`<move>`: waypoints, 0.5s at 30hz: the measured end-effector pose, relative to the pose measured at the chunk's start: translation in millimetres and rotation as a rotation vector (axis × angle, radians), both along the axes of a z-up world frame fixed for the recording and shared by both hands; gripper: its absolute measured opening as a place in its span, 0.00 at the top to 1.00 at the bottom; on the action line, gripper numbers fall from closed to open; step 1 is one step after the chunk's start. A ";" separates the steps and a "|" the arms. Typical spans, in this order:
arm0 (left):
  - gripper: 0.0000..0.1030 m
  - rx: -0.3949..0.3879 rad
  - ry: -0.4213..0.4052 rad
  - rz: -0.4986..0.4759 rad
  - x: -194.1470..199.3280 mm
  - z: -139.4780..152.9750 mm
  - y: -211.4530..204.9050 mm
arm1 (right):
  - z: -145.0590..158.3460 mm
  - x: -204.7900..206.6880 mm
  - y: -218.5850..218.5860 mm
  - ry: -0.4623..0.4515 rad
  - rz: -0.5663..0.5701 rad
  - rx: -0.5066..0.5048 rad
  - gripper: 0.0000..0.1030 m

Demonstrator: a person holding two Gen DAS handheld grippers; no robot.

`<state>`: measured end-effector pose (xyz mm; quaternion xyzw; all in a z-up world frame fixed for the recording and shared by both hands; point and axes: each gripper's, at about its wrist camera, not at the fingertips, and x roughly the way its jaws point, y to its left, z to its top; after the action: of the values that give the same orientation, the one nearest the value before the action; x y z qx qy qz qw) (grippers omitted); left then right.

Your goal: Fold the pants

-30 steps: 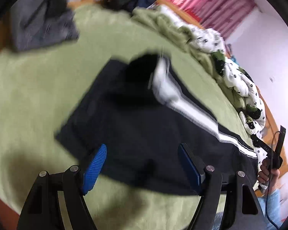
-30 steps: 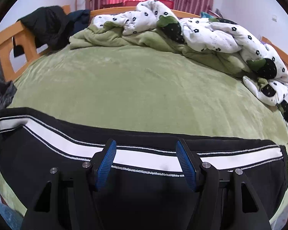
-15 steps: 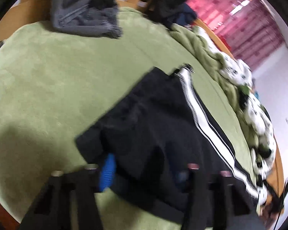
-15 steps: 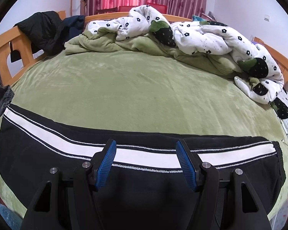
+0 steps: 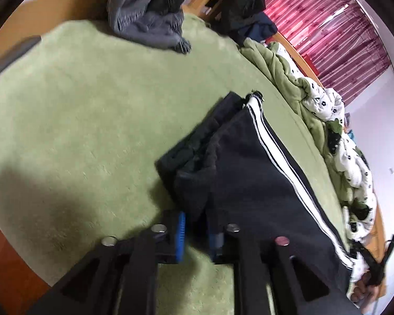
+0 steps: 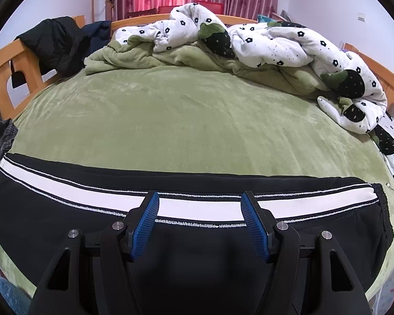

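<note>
Black pants (image 5: 252,178) with a white side stripe lie folded lengthwise on a green bed; they also show in the right wrist view (image 6: 186,239). My left gripper (image 5: 197,233) is shut on the near edge of the pants at their bunched waistband end, the blue pads pinching the black cloth. My right gripper (image 6: 199,220) is open, hovering over the middle of the pants, its blue pads just short of the white stripe (image 6: 197,206). It holds nothing.
The green bed cover (image 6: 191,120) stretches behind the pants. A white flowered quilt (image 6: 275,44) and a green blanket are heaped at the far side. Grey clothes (image 5: 149,18) and a dark jacket (image 6: 55,44) hang on the wooden bed frame (image 6: 2,78). Red curtains are behind.
My left gripper has moved onto the pants' near edge and closed on it from open. The right gripper has stayed open over the stripe, shifting only slightly.
</note>
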<state>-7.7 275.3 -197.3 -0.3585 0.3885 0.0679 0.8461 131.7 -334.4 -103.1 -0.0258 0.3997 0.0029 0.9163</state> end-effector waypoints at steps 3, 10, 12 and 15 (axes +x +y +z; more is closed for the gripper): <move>0.48 0.042 0.012 -0.151 -1.8 7.4 -19.6 | -3.5 1.5 0.6 0.006 0.009 -0.010 0.38; 0.50 0.044 -0.021 -0.423 -12.6 19.2 -75.8 | -8.8 6.0 3.3 0.005 0.043 -0.021 0.38; 0.50 0.004 -0.068 -0.454 -10.8 29.3 -81.1 | -11.8 8.7 3.9 0.011 0.049 -0.021 0.38; 0.50 0.086 -0.096 -0.464 8.5 49.3 -91.2 | -16.8 12.7 5.5 0.026 0.060 -0.020 0.38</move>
<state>0.8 184.1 -147.9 -0.2263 0.4165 -0.1291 0.8710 144.4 -328.9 -119.9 -0.0471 0.4107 0.0266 0.9102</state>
